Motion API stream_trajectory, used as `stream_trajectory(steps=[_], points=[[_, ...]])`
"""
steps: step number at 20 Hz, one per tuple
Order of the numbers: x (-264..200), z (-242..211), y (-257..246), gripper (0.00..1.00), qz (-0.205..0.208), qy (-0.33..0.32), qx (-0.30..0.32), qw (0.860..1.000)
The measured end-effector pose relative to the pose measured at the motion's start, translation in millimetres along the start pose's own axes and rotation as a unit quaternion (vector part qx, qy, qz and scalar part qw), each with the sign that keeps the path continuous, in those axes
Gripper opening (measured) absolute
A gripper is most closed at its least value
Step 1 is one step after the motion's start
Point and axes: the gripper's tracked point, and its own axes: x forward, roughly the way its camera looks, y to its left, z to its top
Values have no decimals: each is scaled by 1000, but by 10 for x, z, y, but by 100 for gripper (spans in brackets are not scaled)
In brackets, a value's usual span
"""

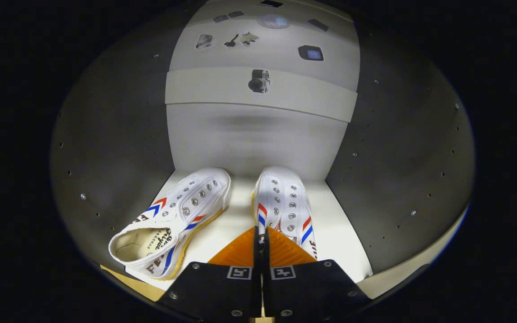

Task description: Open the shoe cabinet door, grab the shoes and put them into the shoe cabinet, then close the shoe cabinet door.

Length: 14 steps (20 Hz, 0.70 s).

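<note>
The cabinet stands open, and the view looks into its grey interior, with peg holes dotting both side walls and a pale back panel behind. Its white floor shelf carries both shoes. High on the back panel, above the shoes, a pale band runs across; a small dark camera-like item sits on the band, and further small dark shapes sit on the panel above it. The left shoe lies near the cabinet's left wall, turned at an angle with its toe toward the back panel and its open heel toward the front edge; it is white with a yellowish sole and red and blue stripes on the side. The right shoe stands straighter, toe toward the back panel, apart from the left shoe with bare shelf between them. The fingers are pressed together with no gap showing between them, holding nothing, their tips over the heel end of the right shoe; whether they touch it cannot be told.
</note>
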Motion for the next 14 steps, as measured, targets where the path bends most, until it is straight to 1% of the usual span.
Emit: stream_trajectory(steps=[1, 2, 3, 4, 5, 7, 9, 10, 11, 12, 13, 14], points=[[11, 3, 3, 1, -5, -5, 1, 1000], [-11, 8, -11, 5, -9, -9, -2, 1000], [-32, 36, 23, 9, -5, -20, -3, 1000], [-82, 85, -19, 17, -19, -34, -11, 999], [-151, 140, -75, 17, -31, -49, -20, 998], [-350, 188, -110, 23, -41, -72, -24, 996], [-609, 166, -102, 30, -31, -84, -4, 996], [-764, 156, -77, 37, -18, -91, 12, 996], [-911, 177, -65, 42, -7, -103, 27, 994], [-1081, 182, -82, 49, 0, -115, 36, 993], [-1268, 191, -108, 53, 6, -131, 42, 990], [-1439, 192, -117, 59, 13, -148, 44, 988]])
